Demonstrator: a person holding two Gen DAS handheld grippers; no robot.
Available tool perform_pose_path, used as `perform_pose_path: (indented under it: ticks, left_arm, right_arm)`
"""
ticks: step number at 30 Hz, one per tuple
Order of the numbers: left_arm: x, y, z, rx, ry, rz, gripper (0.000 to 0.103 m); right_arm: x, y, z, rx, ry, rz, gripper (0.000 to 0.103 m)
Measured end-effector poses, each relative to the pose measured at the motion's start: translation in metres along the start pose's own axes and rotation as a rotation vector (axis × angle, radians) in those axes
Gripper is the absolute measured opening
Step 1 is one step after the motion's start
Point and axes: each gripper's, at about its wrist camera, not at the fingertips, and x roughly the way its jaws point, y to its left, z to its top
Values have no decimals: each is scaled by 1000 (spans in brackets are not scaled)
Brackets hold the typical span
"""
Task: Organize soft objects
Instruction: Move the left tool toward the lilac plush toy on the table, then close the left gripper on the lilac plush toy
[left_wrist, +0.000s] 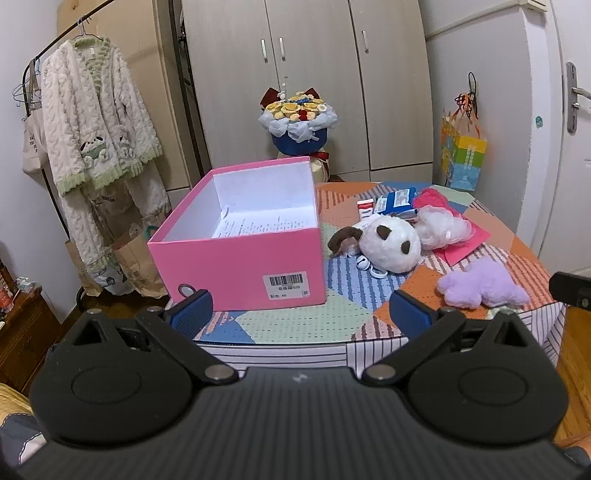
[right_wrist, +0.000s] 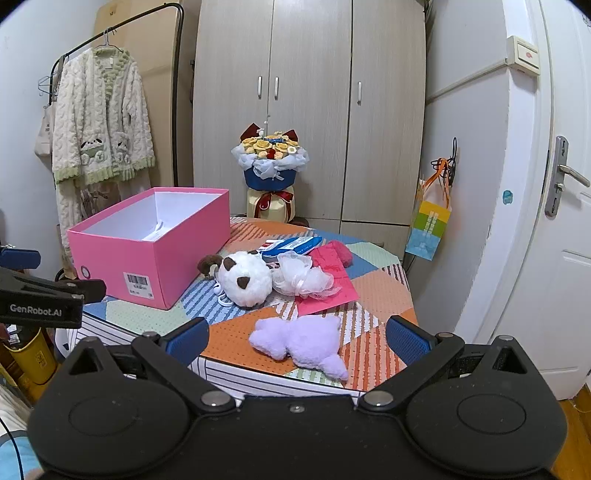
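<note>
A pink open box (left_wrist: 240, 258) stands on the left of the patchwork table (left_wrist: 295, 317); it also shows in the right wrist view (right_wrist: 147, 254). To its right lie a white-and-brown plush dog (left_wrist: 388, 242) (right_wrist: 243, 278), a white mesh puff (left_wrist: 443, 225) (right_wrist: 306, 278), a pink fluffy item (left_wrist: 432, 197) (right_wrist: 341, 251) and a purple plush (left_wrist: 484, 284) (right_wrist: 303, 341). My left gripper (left_wrist: 299, 314) is open and empty at the table's front edge. My right gripper (right_wrist: 297, 338) is open and empty, just short of the purple plush.
Blue packets (left_wrist: 397, 201), a pink card (left_wrist: 469, 242) and white earphones (left_wrist: 369, 267) lie among the toys. A flower bouquet (left_wrist: 297, 122) stands behind the table. Clothes hang on a rack (left_wrist: 96, 122) at left. A wardrobe and a door (right_wrist: 565, 221) close the room.
</note>
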Motion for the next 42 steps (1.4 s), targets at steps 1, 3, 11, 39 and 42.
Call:
perform_pose_path:
  ticks: [1,3,11,39,42]
  left_arm:
    - [0,0,0,1,0,-1,103]
    - [0,1,1,-3,-8,-17,103]
    - [11,1,12,-64,-53,-107,103]
    - [182,-102,4,-162,208,-576,64]
    - [185,-99,1,-167,217,-583,62]
  right_arm:
    - [0,0,0,2,-1,6,103]
    - [1,-2,1,2,-3,38,103]
    - [23,-9,-12,-113,-38,204,103]
    - [172,-61,-53,-7,75,385,89]
    - [169,-56,-55,-18,59,363,88]
